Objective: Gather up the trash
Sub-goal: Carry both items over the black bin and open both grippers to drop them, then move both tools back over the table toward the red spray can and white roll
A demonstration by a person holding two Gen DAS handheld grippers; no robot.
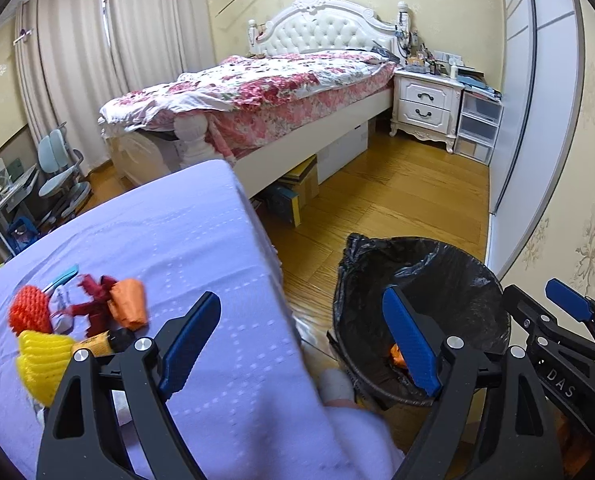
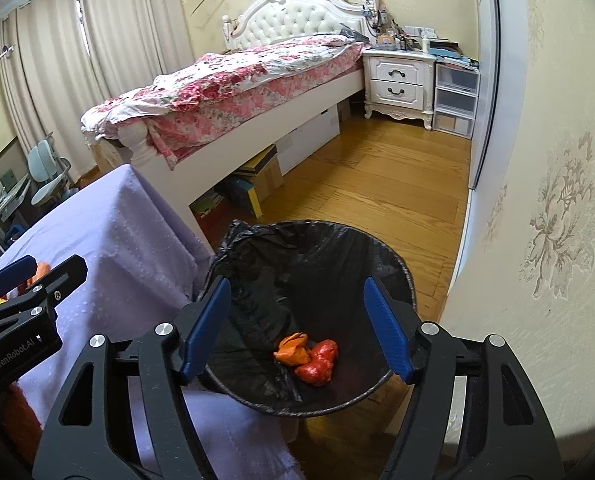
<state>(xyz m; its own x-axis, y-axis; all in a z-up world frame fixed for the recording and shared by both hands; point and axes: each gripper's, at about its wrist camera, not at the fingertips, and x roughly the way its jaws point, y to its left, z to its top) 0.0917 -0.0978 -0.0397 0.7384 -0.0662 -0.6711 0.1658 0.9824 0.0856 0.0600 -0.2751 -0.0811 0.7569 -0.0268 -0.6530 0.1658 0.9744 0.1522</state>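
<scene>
A black-lined trash bin (image 2: 317,248) stands on the floor beside a lilac-covered table (image 1: 177,240). In the bin lie an orange scrap (image 2: 293,350) and a red wrapper (image 2: 317,364). My right gripper (image 2: 297,328) is open and empty above the bin. My left gripper (image 1: 301,344) is open and empty, straddling the table's edge and the bin (image 1: 449,272). On the table lie an orange scrap (image 1: 129,304), a dark red scrap (image 1: 93,304), an orange net (image 1: 29,312), a yellow net (image 1: 43,360) and a teal piece (image 1: 67,273).
A bed (image 1: 265,92) with a floral cover stands behind, boxes (image 1: 301,184) under it. A white nightstand (image 1: 425,104) and plastic drawers (image 1: 477,128) are at the far wall. Wood floor (image 1: 397,200) lies between bed and bin. A chair (image 1: 61,168) stands far left.
</scene>
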